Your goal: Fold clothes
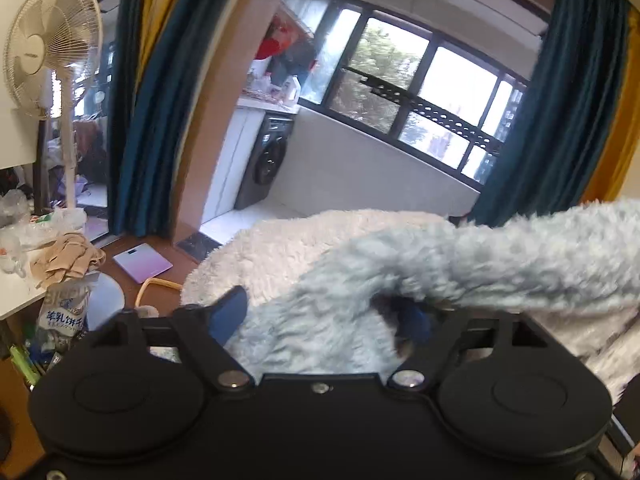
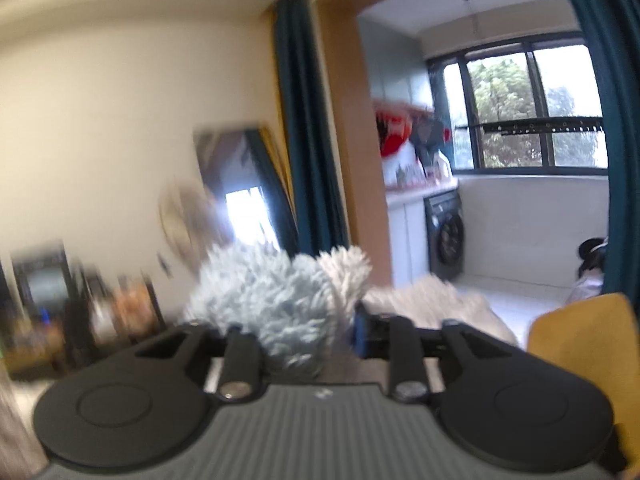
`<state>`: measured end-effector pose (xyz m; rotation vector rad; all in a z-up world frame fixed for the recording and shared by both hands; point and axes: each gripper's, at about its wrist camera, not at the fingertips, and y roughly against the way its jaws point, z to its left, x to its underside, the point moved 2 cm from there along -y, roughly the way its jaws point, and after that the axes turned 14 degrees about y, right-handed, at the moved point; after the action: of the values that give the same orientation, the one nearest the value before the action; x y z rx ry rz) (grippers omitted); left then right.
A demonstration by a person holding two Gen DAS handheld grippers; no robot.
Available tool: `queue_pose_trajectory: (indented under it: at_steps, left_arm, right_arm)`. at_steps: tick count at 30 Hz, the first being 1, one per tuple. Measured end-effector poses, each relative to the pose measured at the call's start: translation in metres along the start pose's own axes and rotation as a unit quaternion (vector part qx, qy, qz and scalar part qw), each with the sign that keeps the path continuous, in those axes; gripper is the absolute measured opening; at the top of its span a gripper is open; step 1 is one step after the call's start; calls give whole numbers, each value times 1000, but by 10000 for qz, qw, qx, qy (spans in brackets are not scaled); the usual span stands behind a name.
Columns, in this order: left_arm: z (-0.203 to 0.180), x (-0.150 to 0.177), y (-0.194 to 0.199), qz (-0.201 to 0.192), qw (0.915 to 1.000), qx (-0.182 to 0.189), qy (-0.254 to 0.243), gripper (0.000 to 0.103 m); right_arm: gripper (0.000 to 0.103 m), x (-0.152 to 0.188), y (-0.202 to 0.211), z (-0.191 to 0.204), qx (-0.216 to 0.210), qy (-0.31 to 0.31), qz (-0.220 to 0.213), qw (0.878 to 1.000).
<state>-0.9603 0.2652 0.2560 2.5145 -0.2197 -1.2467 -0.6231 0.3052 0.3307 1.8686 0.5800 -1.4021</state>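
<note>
A clear snack bag (image 1: 64, 316) by the table reads "羊乳饼干"; the fan hub's (image 1: 30, 56) small lettering is illegible.

The fluffy garment (image 1: 400, 280) was pale blue plush with a white plush side. It lay bunched and draped in folds, one blue section arching across the white. In the right wrist view, a blue-and-white tuft (image 2: 276, 296) stood upright.
</note>
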Motion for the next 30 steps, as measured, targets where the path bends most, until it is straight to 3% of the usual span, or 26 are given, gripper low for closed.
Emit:
queue_pose_trajectory:
  at_steps: [1, 3, 7, 12, 15, 17, 18, 19, 21, 24, 27, 29, 30]
  left_arm:
    - [0, 0, 5, -59, 10000, 60, -50, 36]
    - [-1, 1, 14, -210, 9996, 140, -156, 22]
    - [-20, -13, 25, -500, 9976, 416, -245, 14]
    - [-55, -22, 37, -797, 9910, 955, -485, 12]
    - [-72, -17, 46, -875, 9858, 1310, -580, 12]
    - [-79, -10, 50, -904, 9830, 1438, -692, 12]
    - [-79, -6, 50, -916, 9822, 1454, -759, 12]
    - [-80, -1, 51, -928, 9813, 1469, -827, 12]
    - [-79, 6, 49, -909, 9811, 1437, -924, 13]
    - [-64, 12, 30, -649, 9873, 1188, -833, 17]
    - [-56, 16, 17, -348, 9909, 983, -848, 41]
    - [-56, 21, 11, -204, 9911, 928, -936, 60]
    - [-56, 22, 7, -134, 9909, 905, -984, 64]
  right_arm:
    - [50, 5, -1, 6, 98, 274, 191, 9994]
    - [60, 12, -3, 22, 326, 938, 522, 9937]
    - [80, 10, -5, 48, 603, 1930, 600, 9775]
    - [82, -9, -20, 70, 232, 2236, 349, 9738]
    - [81, -10, -42, 82, 18, 2346, 464, 9710]
    - [78, -6, -61, 81, -53, 2280, 644, 9715]
    - [65, -5, -67, 80, -78, 2190, 692, 9732]
    - [42, -5, -72, 79, -104, 2074, 726, 9755]
    - [26, -7, -73, 72, -102, 1650, 703, 9837]
    - [25, -10, -70, 53, 84, 842, 626, 9944]
    - [25, -7, -70, 36, 310, 174, 676, 9971]
    - [30, -2, -69, 31, 347, 3, 698, 9970]
    - [34, 1, -67, 32, 379, 21, 709, 9968]
